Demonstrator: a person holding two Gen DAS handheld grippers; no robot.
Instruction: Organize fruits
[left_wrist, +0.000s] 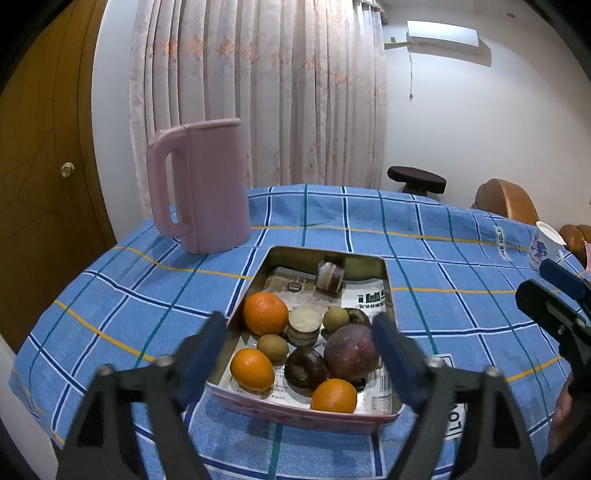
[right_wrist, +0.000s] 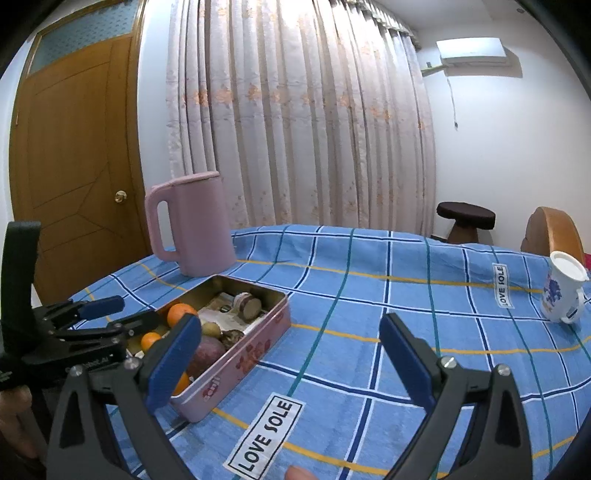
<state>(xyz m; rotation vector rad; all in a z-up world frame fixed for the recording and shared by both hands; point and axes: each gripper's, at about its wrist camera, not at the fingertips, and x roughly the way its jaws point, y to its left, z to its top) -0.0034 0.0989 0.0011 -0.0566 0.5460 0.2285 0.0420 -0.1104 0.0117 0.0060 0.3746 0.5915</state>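
pink tin (left_wrist: 255, 400) of fruit on the blue checked cloth (left_wrist: 436, 258), directly ahead and below the left gripper (left_wrist: 301, 354), jaws wide, empty; right gripper (right_wrist: 291, 354) wide, empty, tin to its left.

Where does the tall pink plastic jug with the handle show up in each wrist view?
Left wrist: the tall pink plastic jug stands upper left of centre, behind the rectangular pink tin of fruit.
Right wrist: the jug stands left of centre, behind the tin.
Shared landmark: the wooden door's brass knob, left of the jug.
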